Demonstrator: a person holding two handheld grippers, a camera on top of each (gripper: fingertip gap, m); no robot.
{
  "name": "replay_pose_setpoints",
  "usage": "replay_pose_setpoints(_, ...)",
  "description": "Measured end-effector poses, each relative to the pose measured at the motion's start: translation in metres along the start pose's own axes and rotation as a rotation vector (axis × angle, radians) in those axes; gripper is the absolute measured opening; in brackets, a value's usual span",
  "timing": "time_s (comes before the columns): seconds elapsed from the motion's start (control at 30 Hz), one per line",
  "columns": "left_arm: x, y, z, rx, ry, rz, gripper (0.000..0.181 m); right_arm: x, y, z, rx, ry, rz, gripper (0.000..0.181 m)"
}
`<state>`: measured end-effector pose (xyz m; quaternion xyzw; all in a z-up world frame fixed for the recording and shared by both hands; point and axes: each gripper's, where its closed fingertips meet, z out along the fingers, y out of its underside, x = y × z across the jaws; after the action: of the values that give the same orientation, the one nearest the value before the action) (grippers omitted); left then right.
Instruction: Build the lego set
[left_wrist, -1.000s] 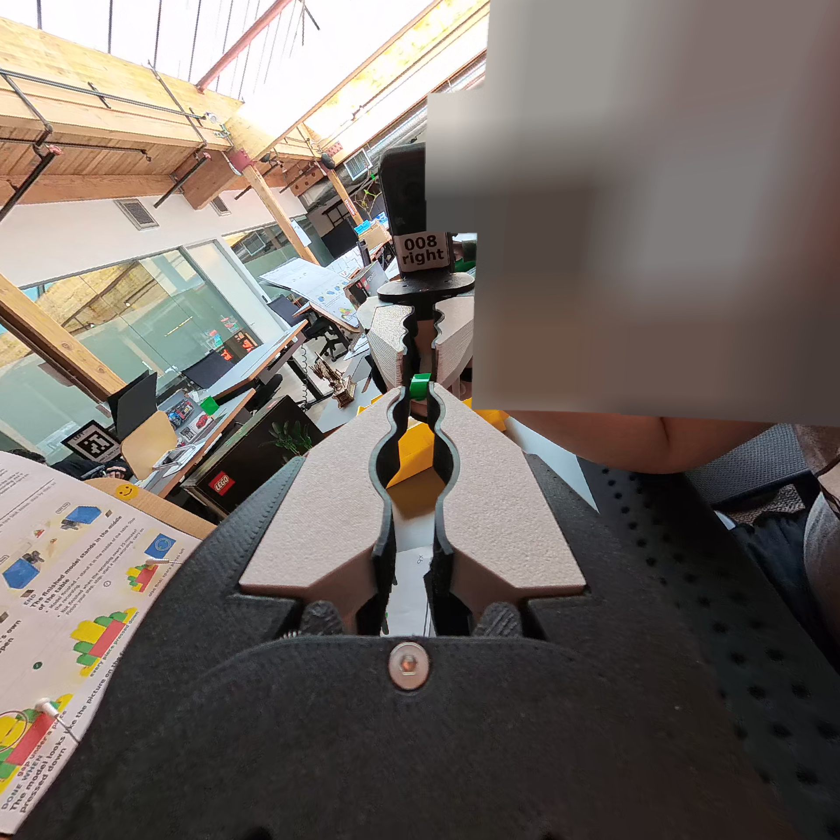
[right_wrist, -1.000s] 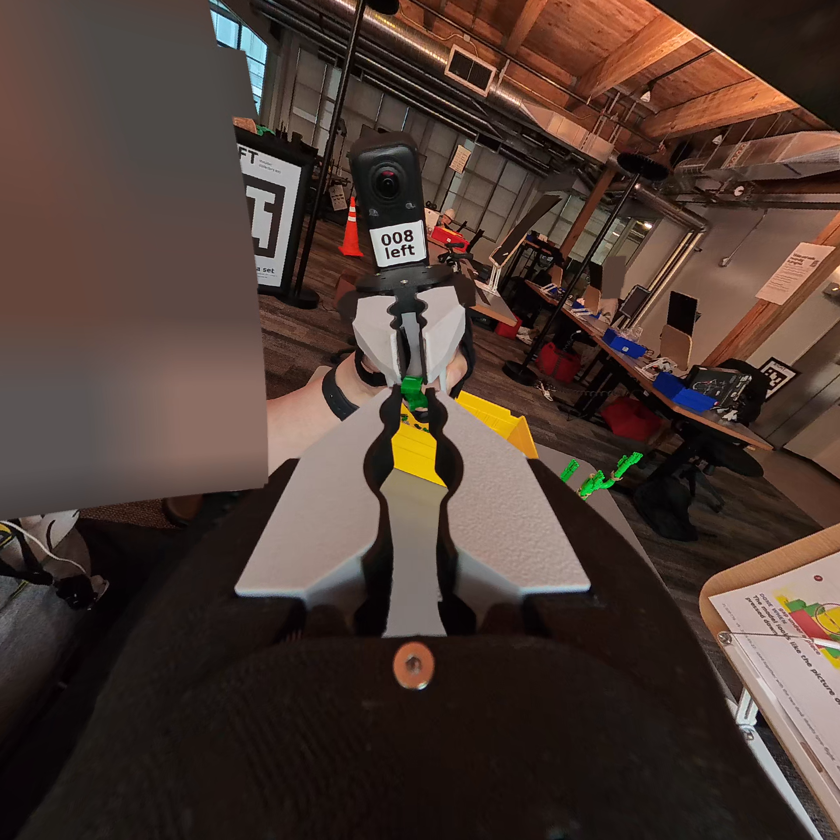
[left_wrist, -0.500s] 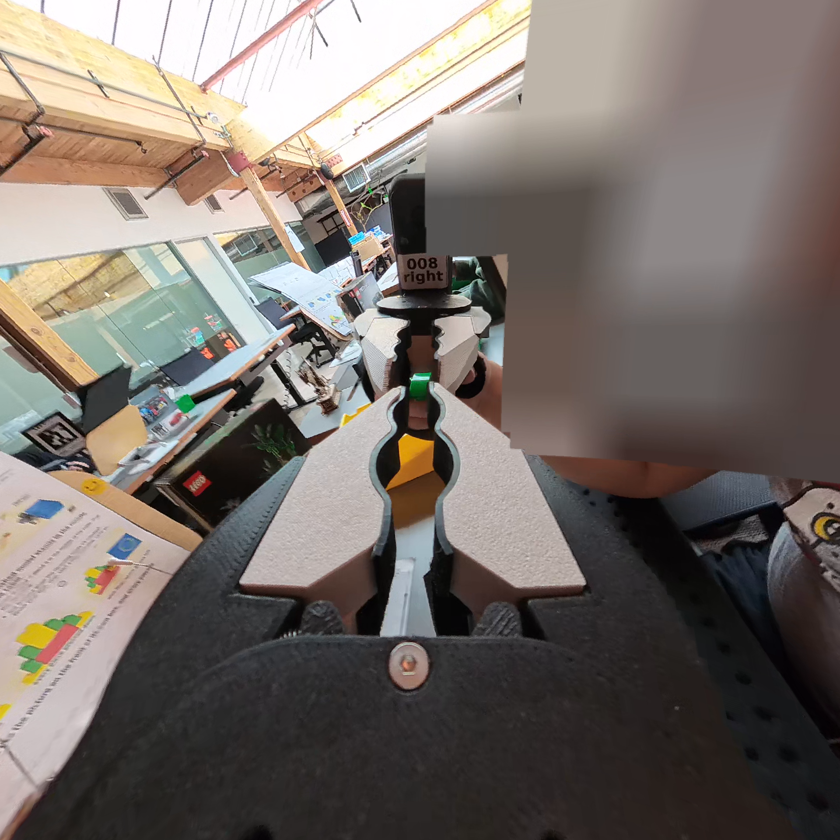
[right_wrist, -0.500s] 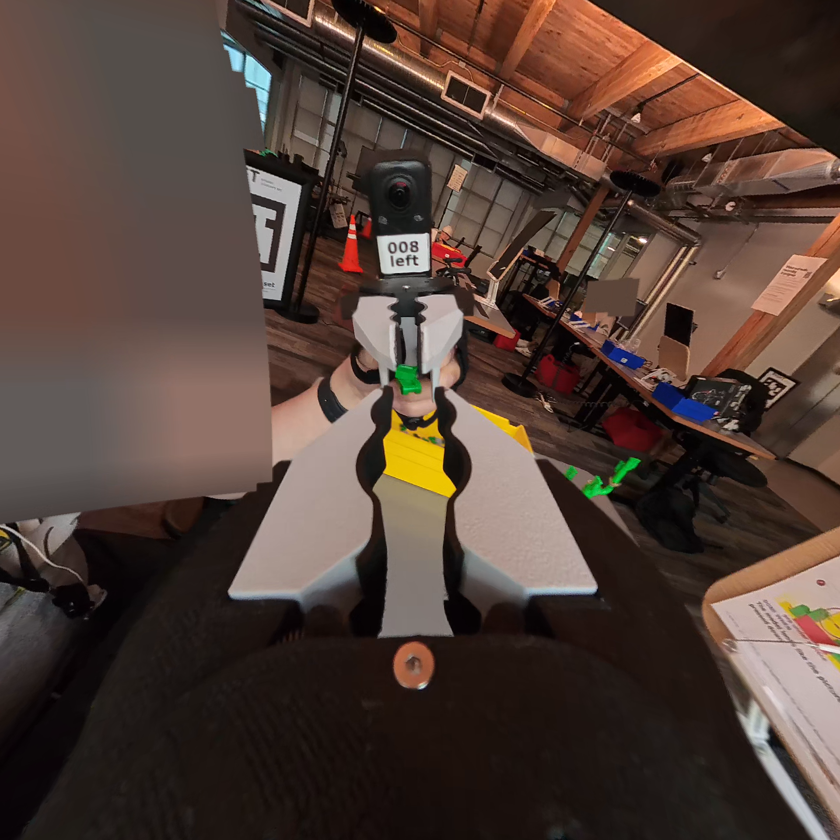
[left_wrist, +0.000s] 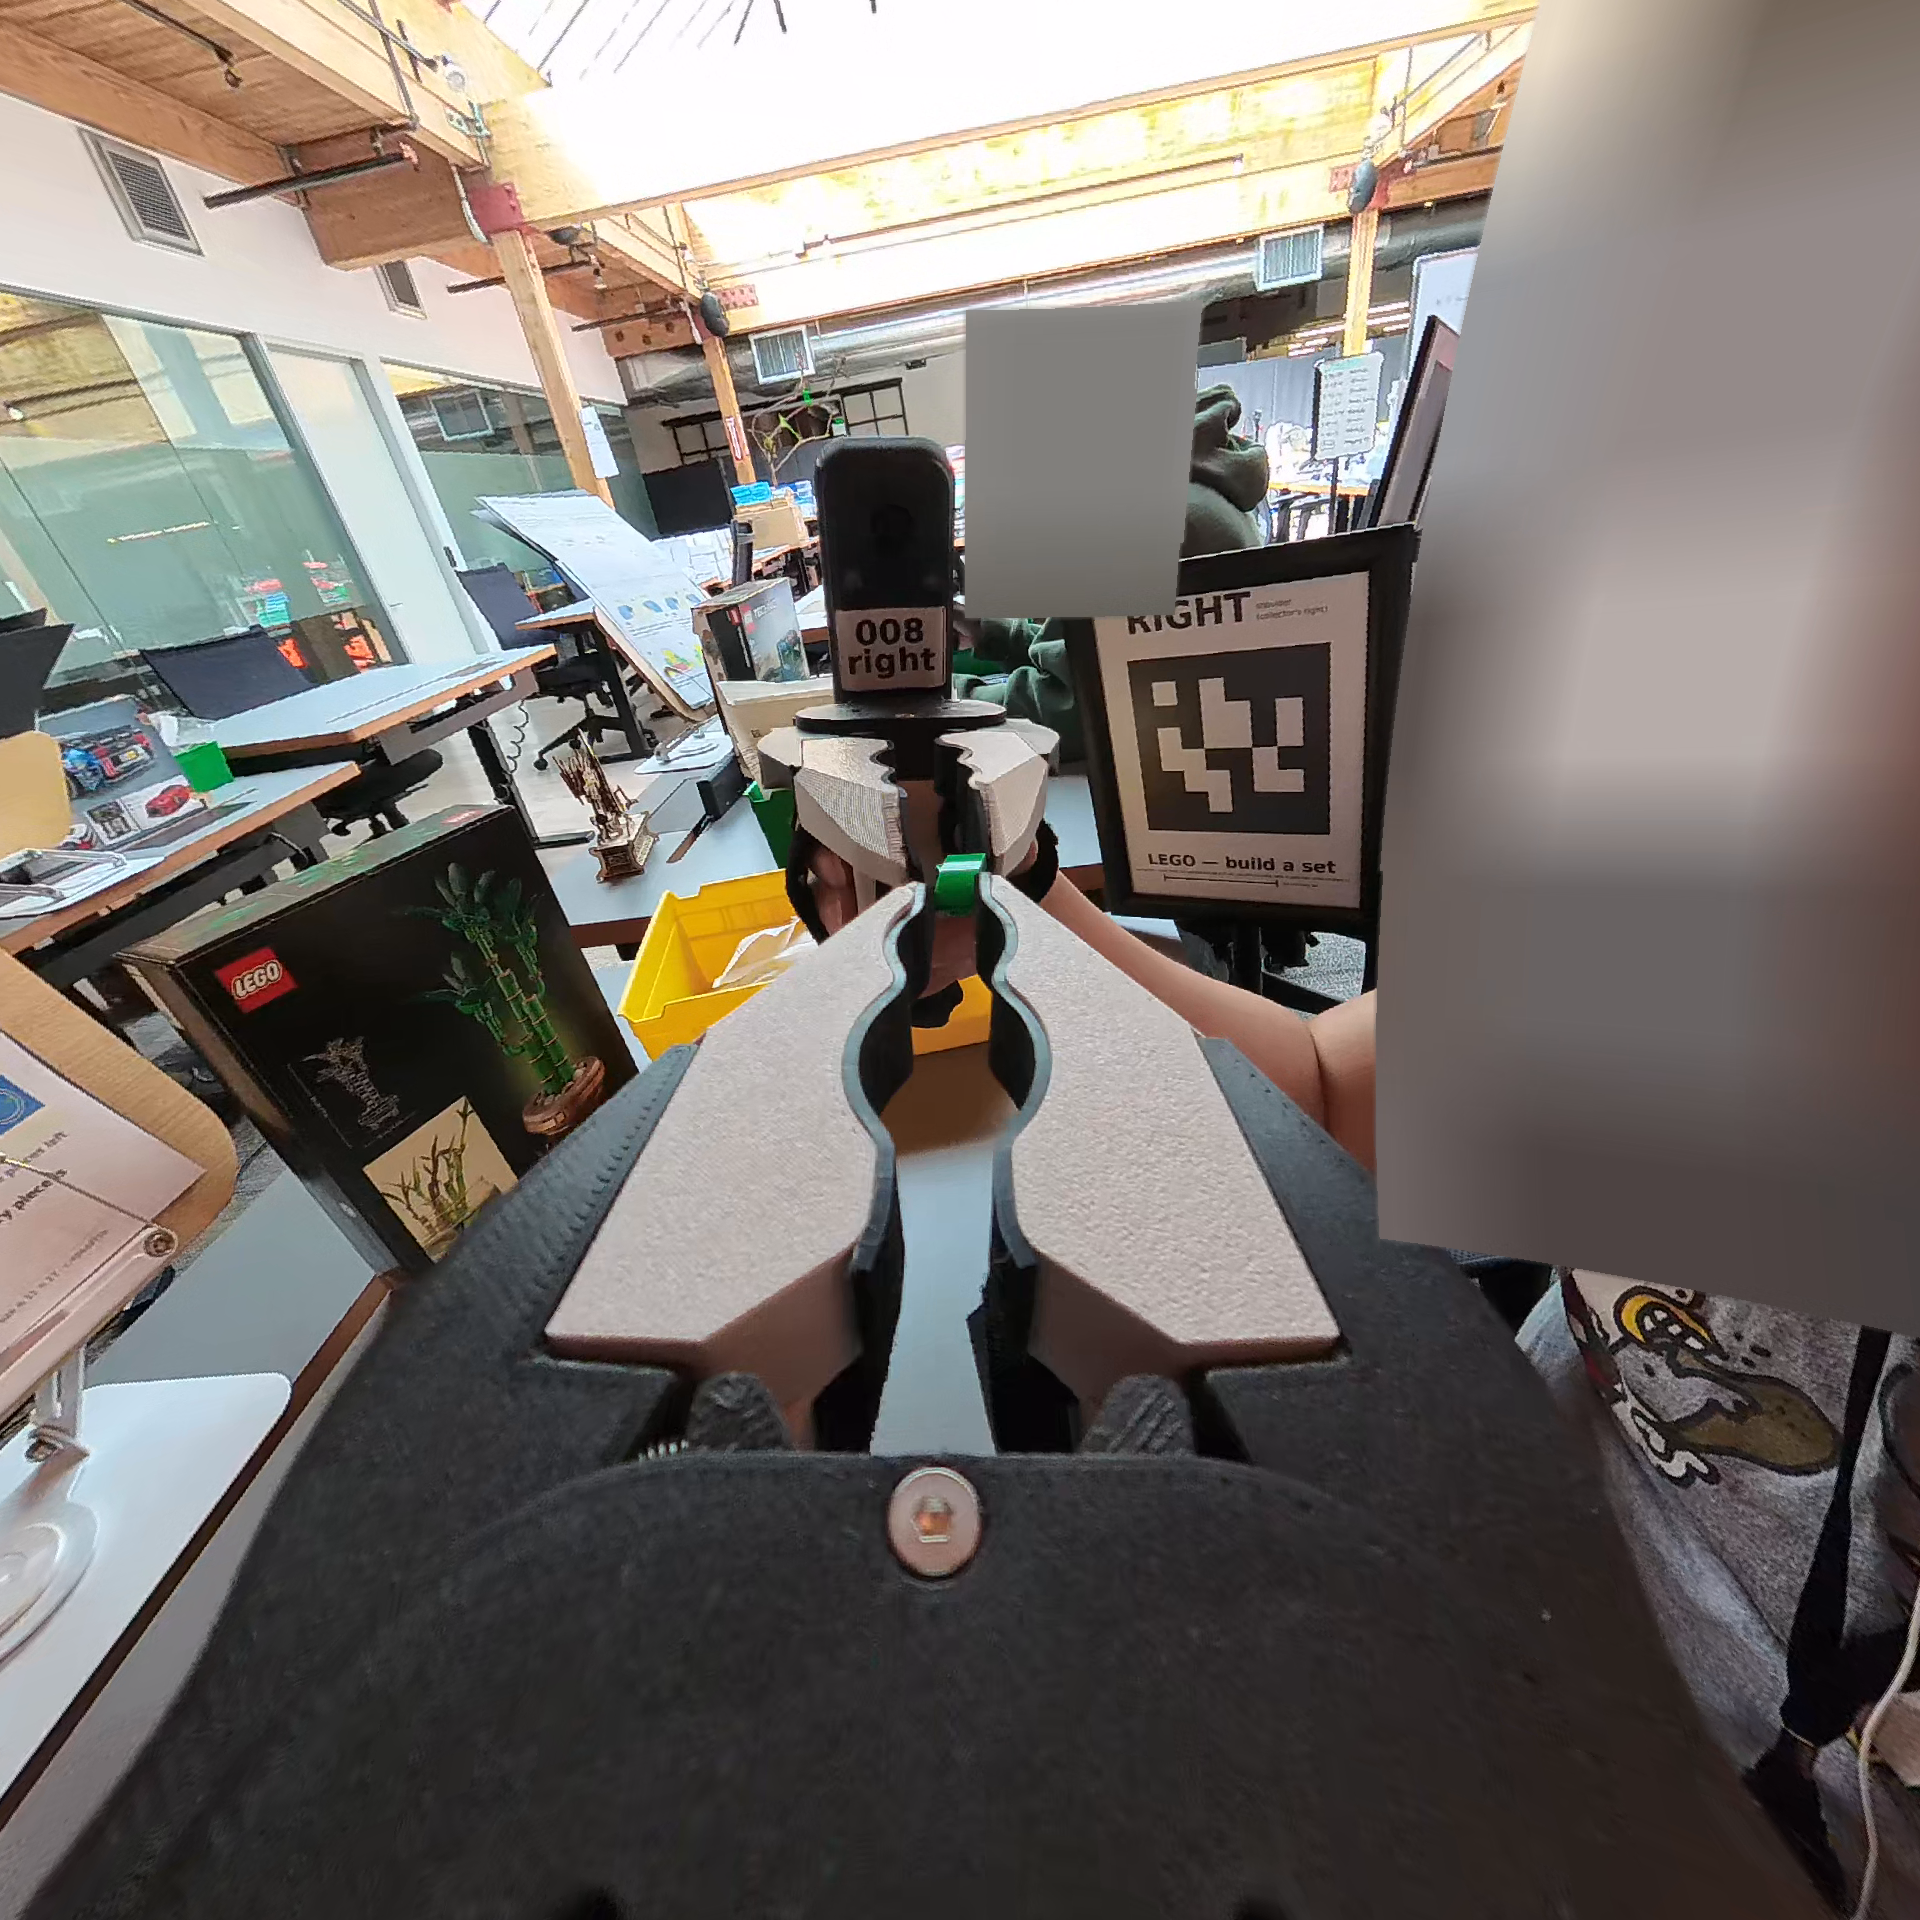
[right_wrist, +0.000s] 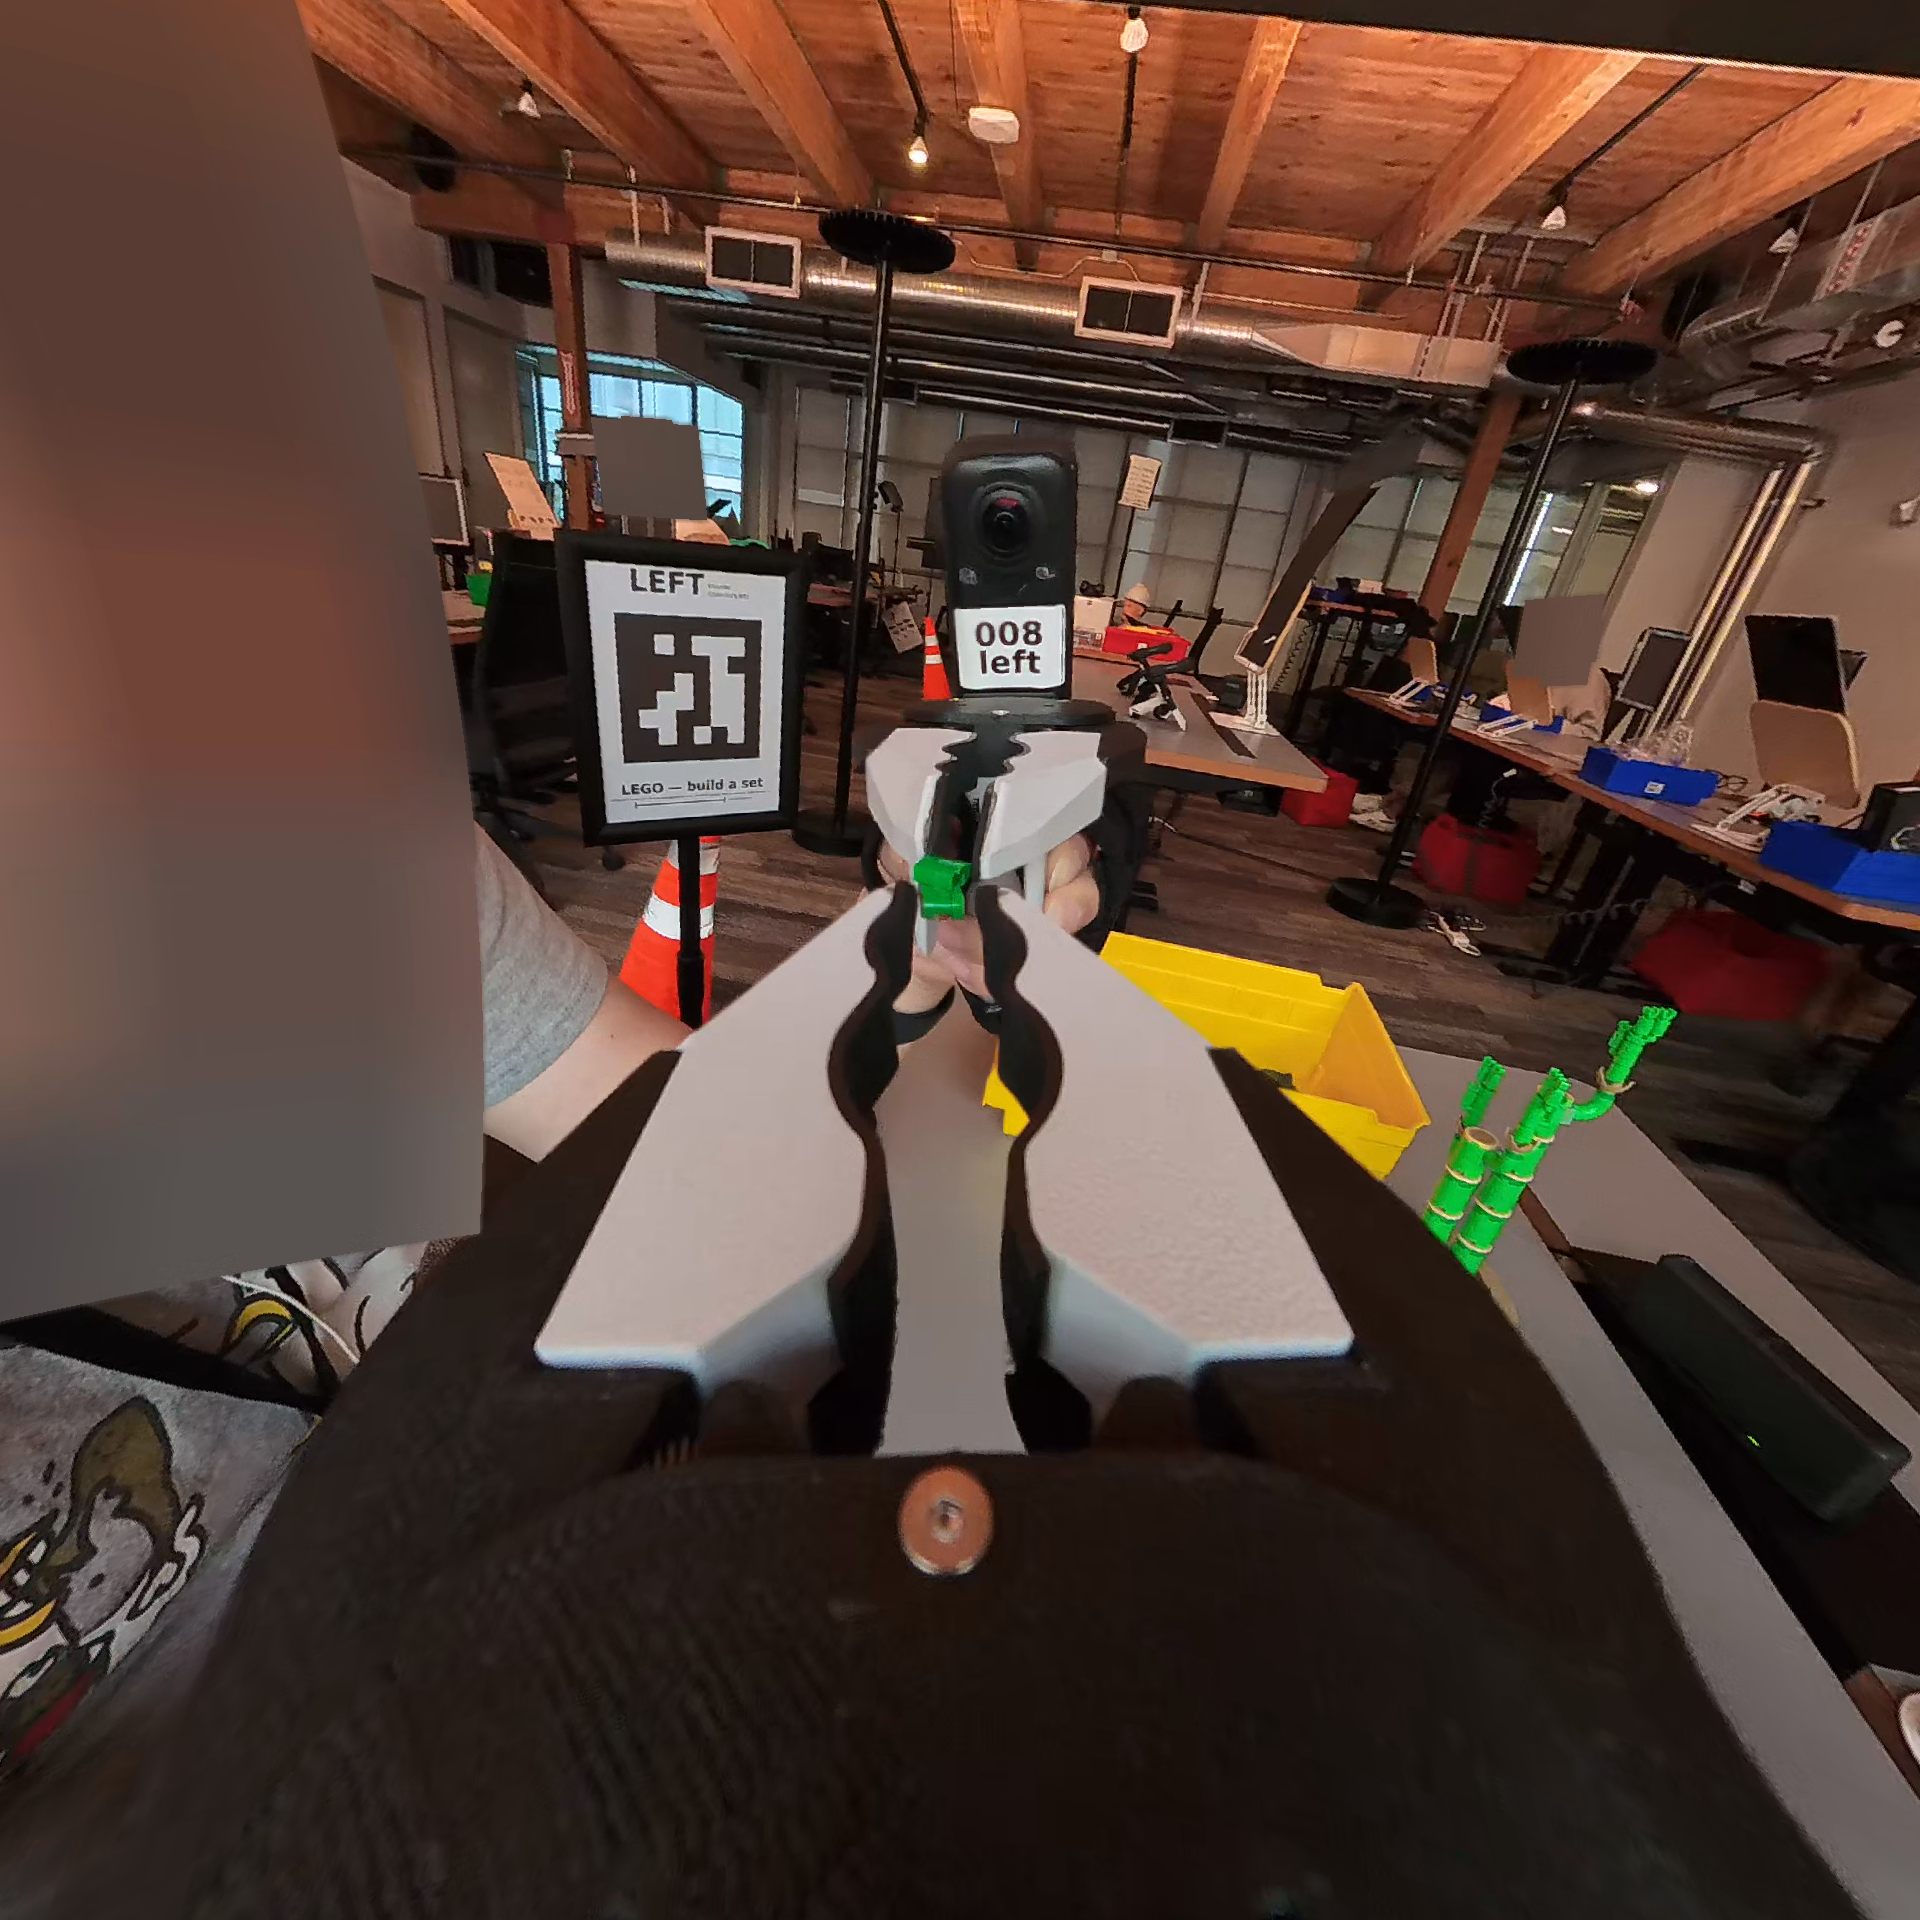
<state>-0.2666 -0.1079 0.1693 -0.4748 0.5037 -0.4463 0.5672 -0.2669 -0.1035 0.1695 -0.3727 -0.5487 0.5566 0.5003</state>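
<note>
My two grippers are held up in the air, facing each other tip to tip. A small green lego piece (left_wrist: 958, 881) sits between the tips of my left gripper (left_wrist: 951, 899), which is shut on it. In the right wrist view the same piece (right_wrist: 941, 883) sits at the tips of my right gripper (right_wrist: 940, 909), whose jaws stand narrowly apart and close on it from the other side. The right gripper (left_wrist: 940, 854) and the left gripper (right_wrist: 951, 864) each show farther off in the other's view. A partly built green bamboo model (right_wrist: 1507, 1153) stands on the grey table (right_wrist: 1662, 1278).
A yellow bin (right_wrist: 1299, 1049) sits on the table under the grippers. The set's dark box (left_wrist: 384, 1029) stands to the left and an instruction sheet (left_wrist: 73, 1174) on a stand at the far left. Framed marker signs (left_wrist: 1236, 738) (right_wrist: 686, 686) stand behind. A black bar-shaped device (right_wrist: 1766, 1382) lies at the right.
Both grippers have swung from pointing steeply upward to more level, so the box, bin and signs came into view. They stay tip to tip on the green piece with unchanged jaw gaps.
</note>
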Motion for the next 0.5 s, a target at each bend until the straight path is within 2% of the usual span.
replay_pose_setpoints(0.43,0.0020,0.0001,-0.0002,0.014,0.009,0.036,0.006,-0.0025,0.0037,-0.0005,-0.031,-0.001,-0.054,0.006)
replay_pose_setpoints(0.5,0.0040,-0.0025,-0.0003,0.033,0.014,0.050,0.015,0.0002,0.0053,-0.0005,-0.042,0.020,-0.070,0.006)
